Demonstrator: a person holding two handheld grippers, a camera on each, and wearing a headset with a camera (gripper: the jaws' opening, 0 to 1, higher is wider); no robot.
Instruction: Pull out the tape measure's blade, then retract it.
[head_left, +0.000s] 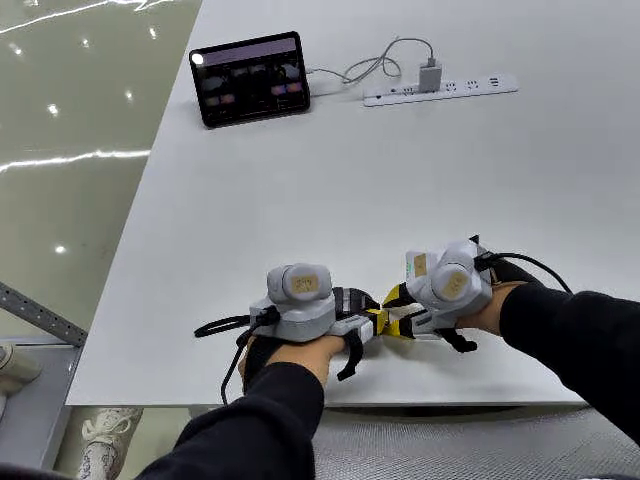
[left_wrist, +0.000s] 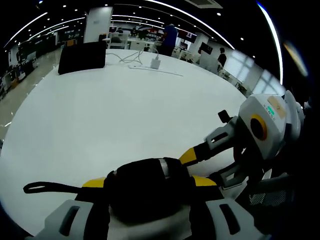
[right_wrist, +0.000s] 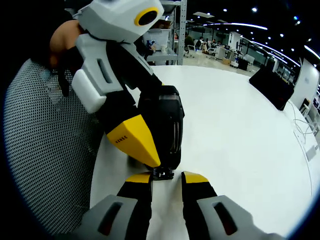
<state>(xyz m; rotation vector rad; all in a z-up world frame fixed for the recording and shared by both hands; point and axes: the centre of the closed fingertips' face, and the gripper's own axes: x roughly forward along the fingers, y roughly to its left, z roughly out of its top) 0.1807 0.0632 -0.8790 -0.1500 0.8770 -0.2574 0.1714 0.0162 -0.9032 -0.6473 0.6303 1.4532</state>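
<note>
Found tape (right_wrist: 165, 120) pinched between the left gripper (left_wrist: 149, 182) jaws, resting on table (head_left: 300, 170) at 6 o'clock in head view, just beside the near edge. Spotted right gripper (right_wrist: 166, 179) at 3 o'clock of the case, jaws drawn narrow around hook (right_wrist: 163, 173) at the case mouth. Could not confirm a firm bite there. Judged blade not yet out. Flagged slip first: tiny hook, shallow grip, likely to pop free on the pull and snap back. Flagged twist next: feared a kinked blade, or a case levered out of the left jaws, from any pull off the slot's line. Flagged the edge too: mesh (right_wrist: 45, 150) below the table lip at 9 o'clock in right gripper view, so risked losing a dropped case over it. Noted strap (left_wrist: 50, 188) lying toward 9 o'clock in left gripper view, possible snag. Expected a whipping hook on retraction if released at full draw. Logged tablet (head_left: 250, 78) at 11 o'clock and power strip (head_left: 440, 88) at 1 o'clock, well apart, no hazard.
</note>
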